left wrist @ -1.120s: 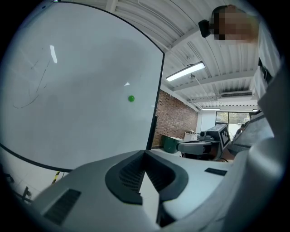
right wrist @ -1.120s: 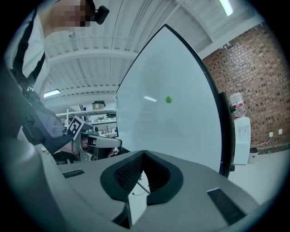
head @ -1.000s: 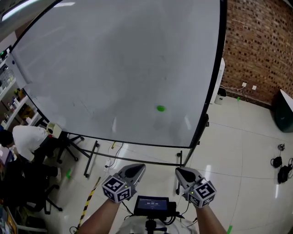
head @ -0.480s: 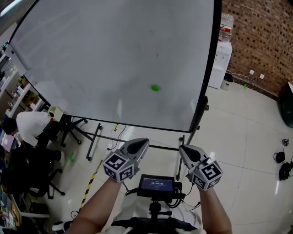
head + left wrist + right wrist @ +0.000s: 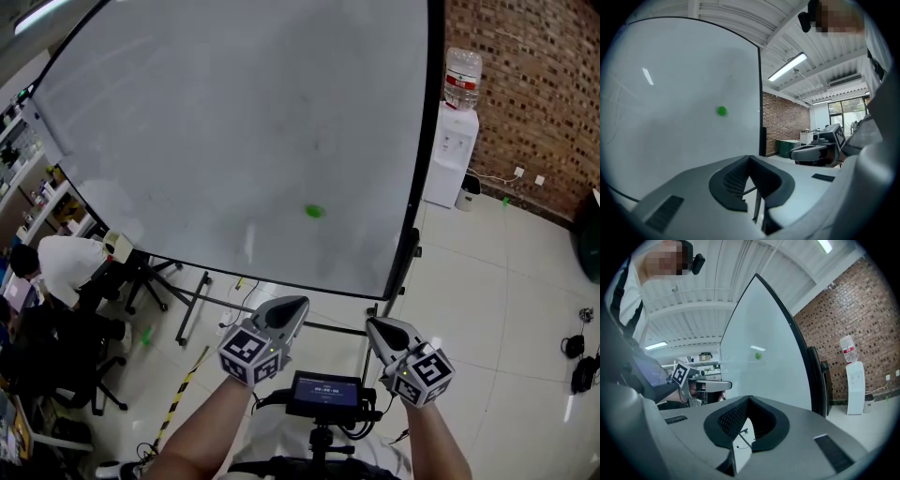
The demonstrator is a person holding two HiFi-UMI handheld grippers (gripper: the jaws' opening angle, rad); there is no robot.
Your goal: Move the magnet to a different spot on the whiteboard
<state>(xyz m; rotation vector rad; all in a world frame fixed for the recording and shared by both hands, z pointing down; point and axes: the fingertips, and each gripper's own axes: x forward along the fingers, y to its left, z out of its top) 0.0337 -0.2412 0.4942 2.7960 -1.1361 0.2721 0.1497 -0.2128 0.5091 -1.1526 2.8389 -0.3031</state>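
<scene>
A small round green magnet (image 5: 314,212) sticks to the large whiteboard (image 5: 216,122), low and right of its middle. It also shows as a green dot in the left gripper view, the magnet (image 5: 722,111), and in the right gripper view, the magnet (image 5: 758,356). My left gripper (image 5: 292,307) and right gripper (image 5: 375,326) are held side by side well below the board's bottom edge, both pointing up toward it. Both are shut with nothing between their jaws. Neither touches the board or the magnet.
The whiteboard stands on a black wheeled frame (image 5: 192,314) over a tiled floor. A water dispenser (image 5: 448,150) stands by the brick wall at the right. A person in white (image 5: 66,267) sits at the left among chairs and shelves. A small screen (image 5: 323,391) sits between my arms.
The view has shifted, so the whiteboard and magnet sit differently in frame; the water dispenser has come into sight. Both grippers stay shut and low, rising only slightly.
</scene>
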